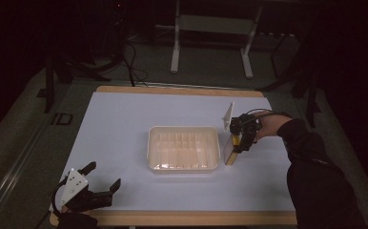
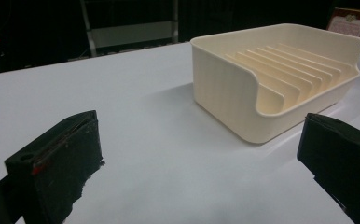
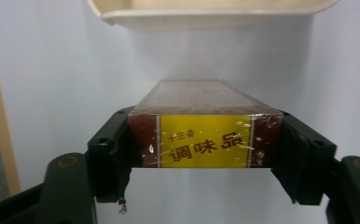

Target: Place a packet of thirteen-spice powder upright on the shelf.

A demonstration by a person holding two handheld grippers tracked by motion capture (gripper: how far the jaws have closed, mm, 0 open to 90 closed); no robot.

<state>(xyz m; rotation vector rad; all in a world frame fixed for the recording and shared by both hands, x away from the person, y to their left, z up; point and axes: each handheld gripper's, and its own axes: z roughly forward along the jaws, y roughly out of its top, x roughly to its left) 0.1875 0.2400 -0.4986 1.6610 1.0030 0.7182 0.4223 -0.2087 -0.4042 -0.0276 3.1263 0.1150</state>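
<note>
Taking the cream plastic rack tray with ribbed slots [image 1: 183,148] at the middle of the white table sheet [image 1: 125,119] as landmark, and going left to right.

Well to the left of the tray and nearer the person's edge: left gripper [image 1: 103,179], black, topped by its grey three-cornered plate, resting low over the sheet. Jaws spread wide and holding nothing, as confirmed in the left gripper view, with bare sheet between the two black pads [image 2: 66,158] and the tray [image 2: 280,79] lying ahead. Probably parked there to stay clear while the other hand works, yet aimed at the tray to steady it if needed.

Just beside the tray's right wall: flat rectangular seasoning box, dark red with a yellow label and a clear film wrap [image 1: 230,150], standing on a narrow edge on the sheet, close to the tray but seemingly not touching it.

Over that box, reaching in from the right on a dark-sleeved forearm: right gripper [image 1: 241,141], pointed down. Jaws clamped on the box's two narrow sides, seen plainly in the right gripper view [image 3: 205,142], label end facing the camera and the tray rim [image 3: 206,16] beyond. Gripped across the thin dimension, likely so the box can be kept upright and slid edgewise into one of the slots.
</note>
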